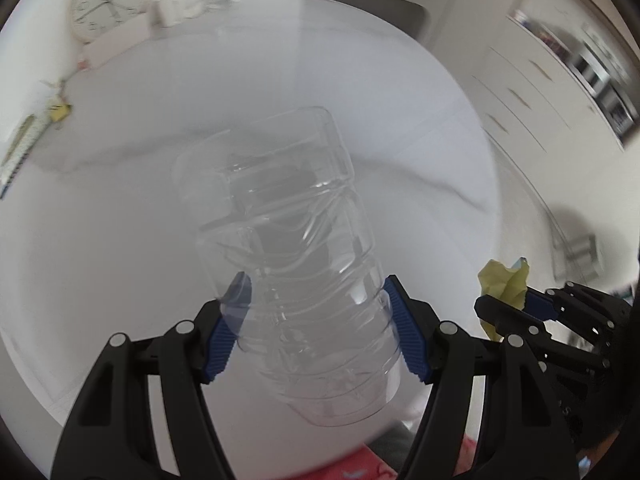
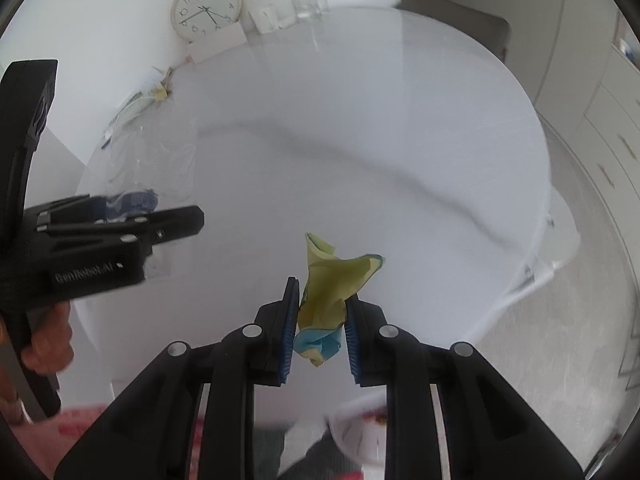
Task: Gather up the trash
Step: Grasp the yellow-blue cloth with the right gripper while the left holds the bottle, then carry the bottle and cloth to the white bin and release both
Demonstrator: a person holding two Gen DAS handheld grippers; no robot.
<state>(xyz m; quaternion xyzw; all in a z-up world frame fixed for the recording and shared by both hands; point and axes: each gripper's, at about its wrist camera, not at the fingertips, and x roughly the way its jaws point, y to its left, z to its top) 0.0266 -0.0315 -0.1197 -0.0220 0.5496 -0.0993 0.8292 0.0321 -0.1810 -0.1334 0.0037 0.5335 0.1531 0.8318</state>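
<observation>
Carrying both finds clear of the bench [image 2: 400,120] — we read the left gripper [image 1: 316,320] jaws clamped across the clear bottle [image 1: 296,264], the right gripper [image 2: 322,320] jaws pinching the crumpled wrapper [image 2: 328,288], ready for binning.

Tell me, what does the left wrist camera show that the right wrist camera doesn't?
Only the left wrist view shows the clear plastic bottle sharply, gripped between the left gripper's fingers. Only the right wrist view shows a hand holding that gripper's handle, and the blue end of the crumpled yellow wrapper. Both show the round white table, the wall clock and the right gripper pinching the wrapper.
</observation>
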